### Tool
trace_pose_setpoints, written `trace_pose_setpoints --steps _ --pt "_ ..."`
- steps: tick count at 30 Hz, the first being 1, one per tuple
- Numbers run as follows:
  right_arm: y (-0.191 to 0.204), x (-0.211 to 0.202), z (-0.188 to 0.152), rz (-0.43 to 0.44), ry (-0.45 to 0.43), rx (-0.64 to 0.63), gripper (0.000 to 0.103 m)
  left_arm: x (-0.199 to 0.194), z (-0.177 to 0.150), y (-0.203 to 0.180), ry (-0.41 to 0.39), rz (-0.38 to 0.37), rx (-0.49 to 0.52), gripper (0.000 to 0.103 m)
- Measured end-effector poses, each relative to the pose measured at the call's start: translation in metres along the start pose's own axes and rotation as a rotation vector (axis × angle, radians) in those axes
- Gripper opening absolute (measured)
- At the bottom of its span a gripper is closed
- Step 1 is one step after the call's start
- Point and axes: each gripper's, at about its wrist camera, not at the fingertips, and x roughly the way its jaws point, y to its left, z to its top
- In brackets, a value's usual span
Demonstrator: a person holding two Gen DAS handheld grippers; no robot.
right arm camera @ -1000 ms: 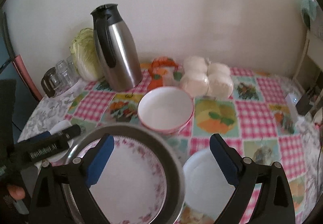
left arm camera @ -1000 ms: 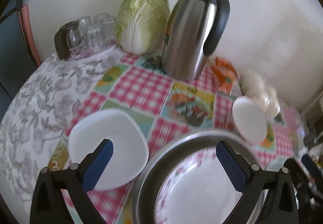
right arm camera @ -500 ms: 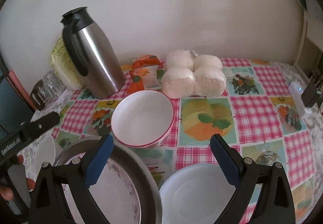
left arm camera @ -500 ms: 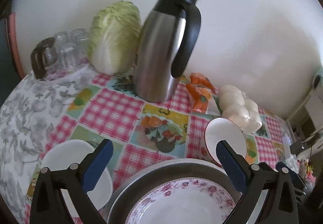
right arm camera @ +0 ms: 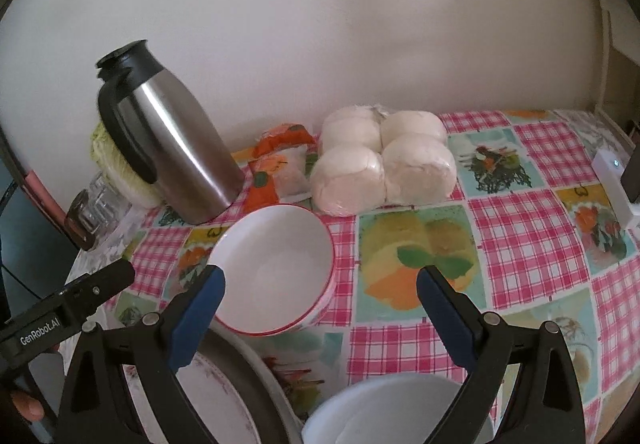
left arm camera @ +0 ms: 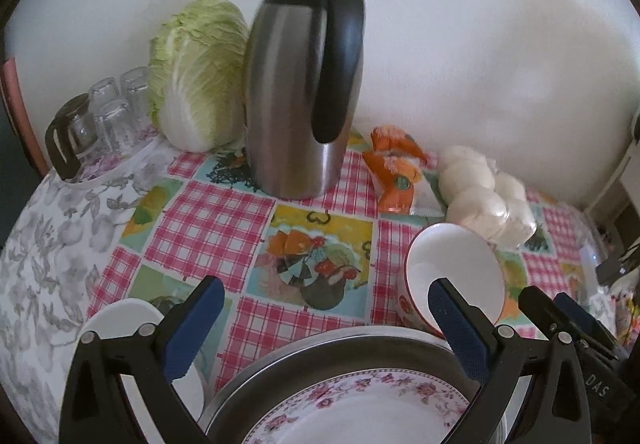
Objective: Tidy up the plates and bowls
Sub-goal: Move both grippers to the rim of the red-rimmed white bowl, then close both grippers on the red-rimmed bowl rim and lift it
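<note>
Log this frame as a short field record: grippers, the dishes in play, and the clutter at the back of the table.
left gripper: open, empty, above the floral plate
right gripper: open, empty
red-rimmed bowl: upright on the tablecloth, untouched
floral plate: lying inside a metal pan
white dishes: one left of the pan, one right of it
back of table: steel thermos, cabbage, glasses, bagged buns

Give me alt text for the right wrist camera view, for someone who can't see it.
The open right gripper hovers over a checked tablecloth, empty, with a red-rimmed white bowl just ahead by its left finger. Behind stand a steel thermos jug and bagged white buns; a flowered plate in a metal pan and a white bowl lie below.
</note>
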Motion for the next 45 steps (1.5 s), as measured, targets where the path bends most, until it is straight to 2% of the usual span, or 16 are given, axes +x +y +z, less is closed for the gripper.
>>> trace_pose_setpoints --steps 3,6,8,9,11,12,14,15,19,21,22,27,30,34,39,45 --pt "-0.007 0.010 0.002 -0.025 0.044 0.016 0.097 0.014 0.008 -0.009 0.073 -0.006 0.008 0.103" --pt "-0.008 0.013 0.005 -0.062 0.043 0.015 0.097 0.030 0.012 -0.016 0.144 -0.018 -0.010 0.103" --pt "-0.009 0.016 0.008 -0.048 0.052 0.026 0.097 0.042 0.016 -0.021 0.199 -0.030 -0.019 0.102" --pt "-0.008 0.018 0.009 -0.045 0.058 0.028 0.097 0.047 0.017 -0.024 0.218 -0.029 -0.015 0.100" --pt "-0.006 0.022 0.010 -0.055 0.067 0.018 0.096 0.054 0.019 -0.030 0.238 -0.015 -0.004 0.090" --pt "-0.004 0.025 0.011 -0.059 0.076 0.011 0.093 0.059 0.020 -0.035 0.249 0.007 0.018 0.087" --pt "-0.003 0.033 0.010 -0.057 0.098 0.004 0.077 0.065 0.021 -0.043 0.261 0.025 0.051 0.085" --pt "-0.002 0.037 0.009 -0.058 0.105 0.004 0.065 0.068 0.022 -0.047 0.266 0.026 0.063 0.083" --pt "-0.003 0.050 0.007 -0.046 0.138 0.001 0.045 0.079 0.025 -0.056 0.293 0.060 0.091 0.063" --pt "-0.002 0.054 0.005 -0.038 0.151 0.003 0.039 0.083 0.025 -0.057 0.304 0.057 0.095 0.057" --pt "-0.003 0.055 0.004 -0.031 0.157 0.008 0.033 0.086 0.024 -0.058 0.314 0.040 0.097 0.050" --pt "-0.003 0.059 0.001 0.030 0.170 0.041 0.023 0.100 0.019 -0.061 0.367 0.009 0.095 0.026" --pt "-0.003 0.059 0.000 0.033 0.168 0.044 0.023 0.104 0.015 -0.061 0.384 -0.043 0.083 0.010" --pt "-0.009 0.058 0.001 0.059 0.164 0.077 0.022 0.102 0.013 -0.069 0.368 -0.029 0.126 0.010" --pt "-0.018 0.049 0.006 0.076 0.133 0.097 0.022 0.098 0.013 -0.083 0.344 -0.051 0.126 0.010" --pt "-0.022 0.020 0.015 0.075 0.074 0.087 0.022 0.076 0.016 -0.099 0.300 -0.093 0.120 0.010"
